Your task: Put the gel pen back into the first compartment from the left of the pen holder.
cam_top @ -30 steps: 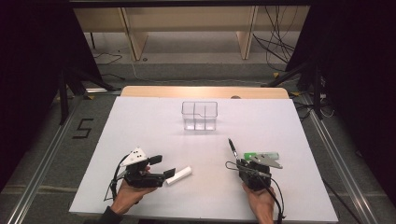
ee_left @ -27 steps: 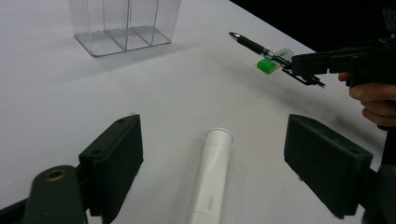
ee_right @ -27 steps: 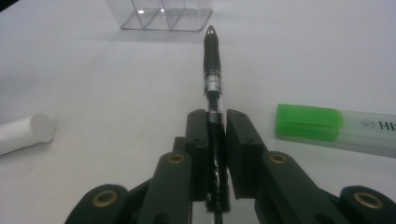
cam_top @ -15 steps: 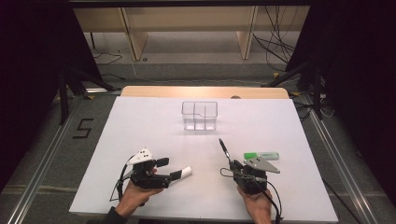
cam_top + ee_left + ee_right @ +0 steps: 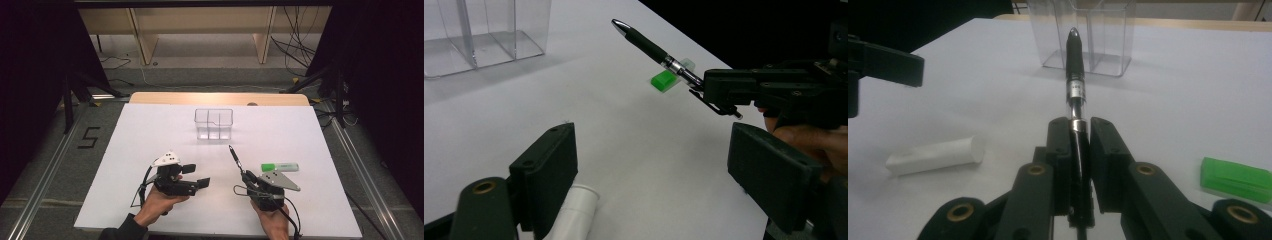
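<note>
My right gripper [image 5: 248, 177] [image 5: 1079, 130] is shut on the back end of a black pen [image 5: 235, 157] [image 5: 1073, 55], held above the table with its tip toward the clear divided organizer [image 5: 214, 122] [image 5: 1088, 35]. The left gripper view has that pen [image 5: 649, 47] at upper right. My left gripper [image 5: 199, 175] [image 5: 659, 160] stands open, low over the table. A white tube [image 5: 574, 210] [image 5: 935, 155] lies flat beside its left jaw, partly hidden by it. A green highlighter [image 5: 280, 166] [image 5: 665, 80] [image 5: 1238, 180] lies to the right of the right gripper.
The white table [image 5: 150, 135] has bare room between the grippers and the organizer [image 5: 479, 35]. A wooden strip [image 5: 220, 98] runs along its far edge. Beyond it are cables on the floor, with dark curtains at both sides.
My left gripper has moved right until its open jaws reach the white tube. My right gripper has shifted left with the pen, away from the highlighter.
</note>
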Demonstrator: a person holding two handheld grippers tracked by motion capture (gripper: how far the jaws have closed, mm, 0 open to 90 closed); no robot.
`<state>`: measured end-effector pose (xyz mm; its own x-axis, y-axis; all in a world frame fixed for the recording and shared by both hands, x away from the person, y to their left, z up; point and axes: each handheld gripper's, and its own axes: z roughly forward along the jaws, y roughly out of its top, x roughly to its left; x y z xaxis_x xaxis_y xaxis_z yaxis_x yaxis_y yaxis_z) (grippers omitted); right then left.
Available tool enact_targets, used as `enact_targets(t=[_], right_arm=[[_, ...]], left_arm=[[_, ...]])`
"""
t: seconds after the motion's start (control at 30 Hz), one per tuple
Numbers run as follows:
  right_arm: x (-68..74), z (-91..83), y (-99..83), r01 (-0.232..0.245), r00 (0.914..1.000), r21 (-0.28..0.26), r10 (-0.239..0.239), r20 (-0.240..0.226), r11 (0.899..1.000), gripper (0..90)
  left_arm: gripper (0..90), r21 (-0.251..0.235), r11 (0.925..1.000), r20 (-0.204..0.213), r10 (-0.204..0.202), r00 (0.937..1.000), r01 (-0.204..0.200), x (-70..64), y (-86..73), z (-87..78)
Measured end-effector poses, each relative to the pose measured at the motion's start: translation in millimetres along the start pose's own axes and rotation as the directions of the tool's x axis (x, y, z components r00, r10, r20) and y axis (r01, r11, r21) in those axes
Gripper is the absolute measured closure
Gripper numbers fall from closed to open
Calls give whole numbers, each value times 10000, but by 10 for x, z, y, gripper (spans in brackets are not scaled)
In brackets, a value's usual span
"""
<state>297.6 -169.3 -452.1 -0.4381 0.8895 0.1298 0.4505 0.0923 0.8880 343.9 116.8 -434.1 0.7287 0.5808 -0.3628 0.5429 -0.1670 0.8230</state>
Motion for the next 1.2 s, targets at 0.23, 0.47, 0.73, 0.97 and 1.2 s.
enact_targets(t=[0.23, 0.47, 0.73, 0.97, 1.2], right_arm=[[20, -14, 18, 64, 9999, 28, -64, -114, 10000, 803], [85, -40, 44, 1041, 9940, 207, -1033, -349, 9944, 804], [218, -74, 60, 2505, 9662, 341, -2476, -722, 9675, 804], [341, -87, 37, 3968, 9125, 633, -3860, -1358, 9157, 804], [446, -86, -35, 5059, 8524, 829, -4828, -2011, 8586, 805]], left_arm=[[196, -62, 9993, -284, 379, 9989, -381, -32, 112, 34], [196, -225, 9978, -411, 616, 9973, -626, -13, 252, -51], [197, -64, 9936, -398, 1122, 9929, -1126, 13, 378, -131], [198, 1052, 9764, 126, 1886, 9820, -1888, 26, 461, -137], [207, 2225, 9449, 628, 2319, 9707, -2402, 50, 467, -83]])
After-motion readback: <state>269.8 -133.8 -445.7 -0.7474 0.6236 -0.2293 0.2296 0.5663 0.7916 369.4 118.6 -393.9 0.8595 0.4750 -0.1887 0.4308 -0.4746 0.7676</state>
